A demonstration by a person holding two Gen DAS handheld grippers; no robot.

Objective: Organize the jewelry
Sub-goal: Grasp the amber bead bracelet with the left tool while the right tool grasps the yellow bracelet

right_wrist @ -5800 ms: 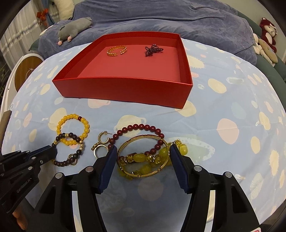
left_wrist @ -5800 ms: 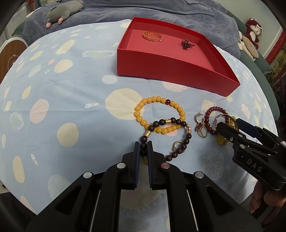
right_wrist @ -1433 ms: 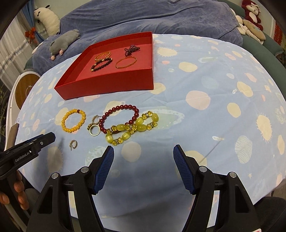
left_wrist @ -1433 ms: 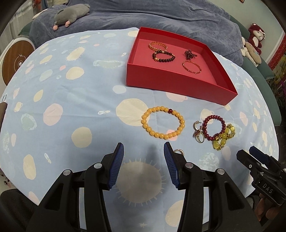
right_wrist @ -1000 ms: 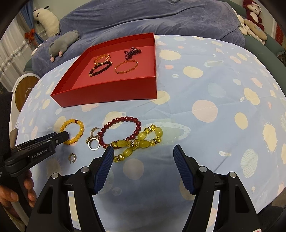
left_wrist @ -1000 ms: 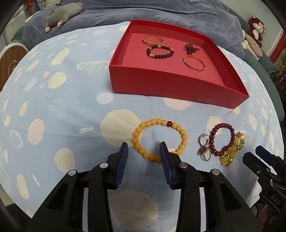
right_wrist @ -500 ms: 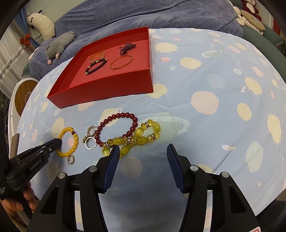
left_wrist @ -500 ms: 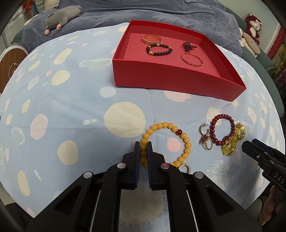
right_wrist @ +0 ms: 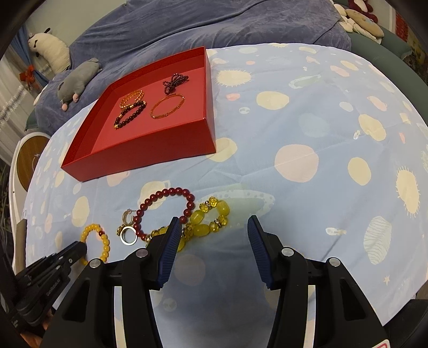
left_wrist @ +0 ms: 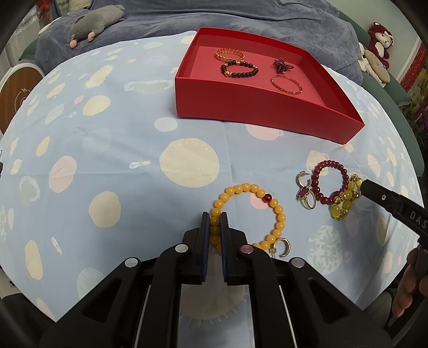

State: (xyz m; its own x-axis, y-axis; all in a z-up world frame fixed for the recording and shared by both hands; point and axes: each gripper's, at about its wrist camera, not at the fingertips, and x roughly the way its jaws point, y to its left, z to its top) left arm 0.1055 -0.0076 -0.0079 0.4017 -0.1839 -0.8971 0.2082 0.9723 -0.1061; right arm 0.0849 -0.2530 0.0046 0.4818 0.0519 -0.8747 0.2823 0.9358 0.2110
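My left gripper [left_wrist: 214, 222] is shut on the near-left beads of the yellow bead bracelet [left_wrist: 278, 211], which lies on the spotted blue cloth. A small crescent earring [left_wrist: 283, 246] touches that bracelet's near side. To the right lie a dark red bead bracelet [right_wrist: 165, 211], a chunky yellow bracelet [right_wrist: 211, 216] and a ring with an earring [right_wrist: 128, 230]. My right gripper [right_wrist: 212, 230] stands open just in front of the chunky yellow bracelet, its left finger [right_wrist: 171, 235] over the bracelet's near end. The red box [left_wrist: 267, 112] further back holds several bracelets.
A grey plush toy [left_wrist: 93, 24] and a blue blanket [left_wrist: 240, 16] lie beyond the table's [right_wrist: 347, 120] far edge. More plush toys [left_wrist: 374, 56] sit at the far right. A person's fingers [left_wrist: 409, 289] show at the right edge. A round wooden disc [left_wrist: 16, 96] stands to the left.
My left jaws have closed onto the yellow bead bracelet. My right jaws have narrowed and come closer to the chunky yellow bracelet.
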